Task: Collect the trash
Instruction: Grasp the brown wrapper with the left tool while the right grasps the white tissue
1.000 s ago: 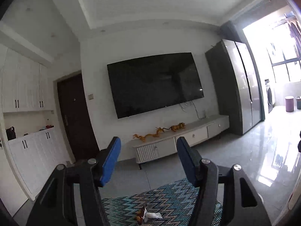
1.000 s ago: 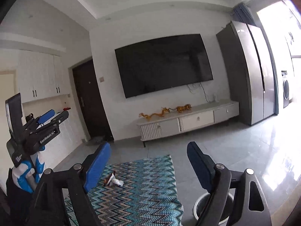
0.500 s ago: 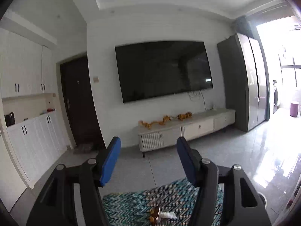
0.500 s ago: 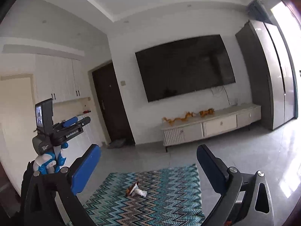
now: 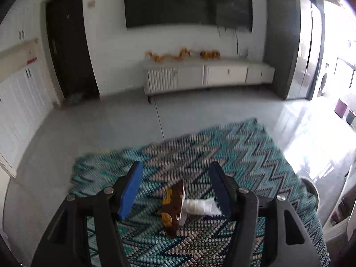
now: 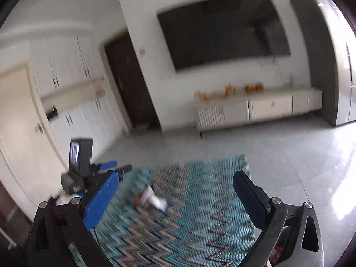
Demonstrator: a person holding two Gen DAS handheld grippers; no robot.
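On a teal zigzag rug [image 5: 233,151], near its middle: a brown snack wrapper [image 5: 173,207] with yellow markings, touching a crumpled white tissue [image 5: 200,205] on its right side. Seen through the left wrist camera, framed between the blue finger pads [image 5: 131,189] of the left gripper [image 5: 175,189], jaws spread wide, nothing held, no contact with the trash visible. Grey tiled floor [image 5: 124,122] around the rug. Against the far white wall, a low white TV cabinet [image 5: 207,75] with orange figurines [image 5: 180,54] on top, and above it a large dark television [image 5: 189,2]. Dark door [image 5: 69,42] to the left, tall grey cabinet [image 5: 282,42] to the right, bright daylight beyond.

From the right wrist camera, blurred: same wrapper [image 6: 142,197] and tissue [image 6: 158,201] on the rug [image 6: 200,211], well ahead of the right gripper [image 6: 175,197], its fingers also wide apart and empty. At left, the left gripper [image 6: 89,173] with its mounted camera screen, low over the rug's edge. Partly hidden behind the right finger, low right: rim of a round bin [image 6: 274,259].
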